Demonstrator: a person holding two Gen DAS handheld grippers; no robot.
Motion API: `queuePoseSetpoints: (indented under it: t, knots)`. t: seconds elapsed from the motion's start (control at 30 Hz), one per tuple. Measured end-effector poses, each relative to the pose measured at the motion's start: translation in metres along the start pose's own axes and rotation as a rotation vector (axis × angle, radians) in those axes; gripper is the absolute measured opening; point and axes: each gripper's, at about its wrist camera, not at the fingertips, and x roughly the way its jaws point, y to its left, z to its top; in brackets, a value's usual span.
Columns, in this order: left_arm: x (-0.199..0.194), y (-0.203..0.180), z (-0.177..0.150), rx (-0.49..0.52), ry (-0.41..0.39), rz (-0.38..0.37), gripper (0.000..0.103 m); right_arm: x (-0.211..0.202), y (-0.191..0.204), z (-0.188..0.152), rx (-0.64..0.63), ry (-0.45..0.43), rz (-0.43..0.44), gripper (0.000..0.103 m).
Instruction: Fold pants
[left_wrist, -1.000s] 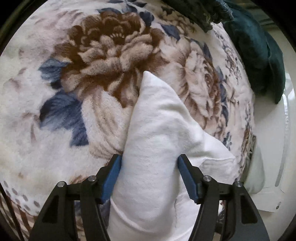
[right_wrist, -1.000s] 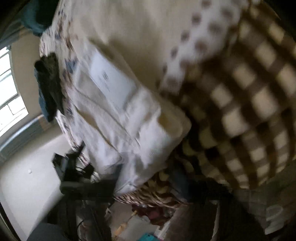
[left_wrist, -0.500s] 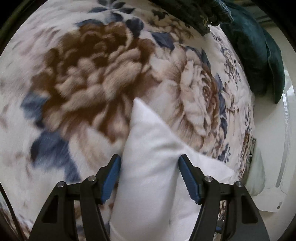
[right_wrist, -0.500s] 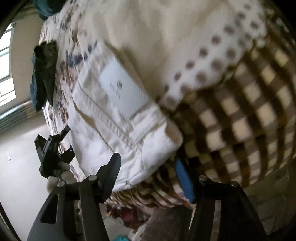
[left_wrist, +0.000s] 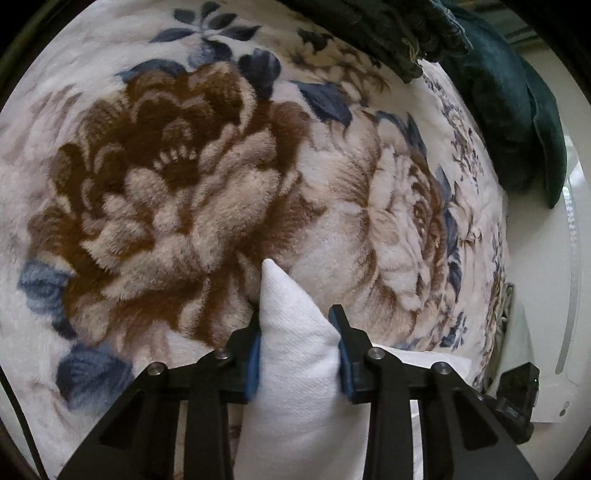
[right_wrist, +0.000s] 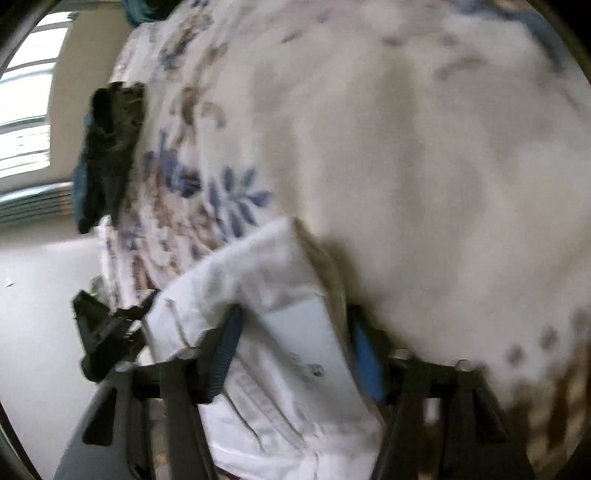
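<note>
White pants (left_wrist: 295, 406) lie on a floral fleece blanket (left_wrist: 184, 184). In the left wrist view a pointed corner of them stands up between the blue pads. My left gripper (left_wrist: 295, 314) is closing, and both pads press on the cloth. In the blurred right wrist view, the waistband end of the pants (right_wrist: 266, 258), with a pale label patch (right_wrist: 306, 332), fills the gap of my right gripper (right_wrist: 295, 314). Its jaws are closing too, and both pads touch the fabric. The rest of the pants is hidden below the fingers.
A dark green cushion (left_wrist: 509, 110) and dark clothing (left_wrist: 369, 26) lie at the blanket's far edge. The bed's edge and pale floor (left_wrist: 546, 295) are on the right. In the right wrist view, a dark garment (right_wrist: 107, 147) lies near a window (right_wrist: 26, 110).
The left jaws narrowed from wide apart onto the pants' corner. The right gripper swung and rolled across the bed to the waistband, and its jaws came in around it.
</note>
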Motion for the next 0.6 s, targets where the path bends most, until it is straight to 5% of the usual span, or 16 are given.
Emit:
queuePoseSetpoints:
  t: [0.07,0.3,0.4,0.5,0.53,0.6]
  knots:
    - [0.001,0.007,0.002,-0.032,0.013,-0.016,0.029,-0.004,0.007,0.003,-0.038,-0.025,-0.024,0.012]
    - [0.007,0.01,0.005,-0.074,0.03,-0.02,0.029,0.004,-0.009,0.016,0.069,-0.02,-0.017,0.012]
    - [-0.006,0.005,0.002,-0.077,0.034,-0.029,0.035,-0.005,-0.015,0.015,0.097,0.05,0.011,0.037]
    - [-0.025,0.003,-0.006,-0.101,0.04,-0.05,0.046,-0.029,-0.025,0.001,0.104,0.046,0.051,0.075]
    - [-0.033,0.001,-0.01,-0.09,0.027,-0.046,0.049,-0.038,-0.029,-0.007,0.112,0.045,0.056,0.082]
    - [-0.051,-0.005,-0.023,-0.047,-0.038,-0.011,0.054,-0.052,-0.04,-0.028,0.141,0.041,0.073,0.082]
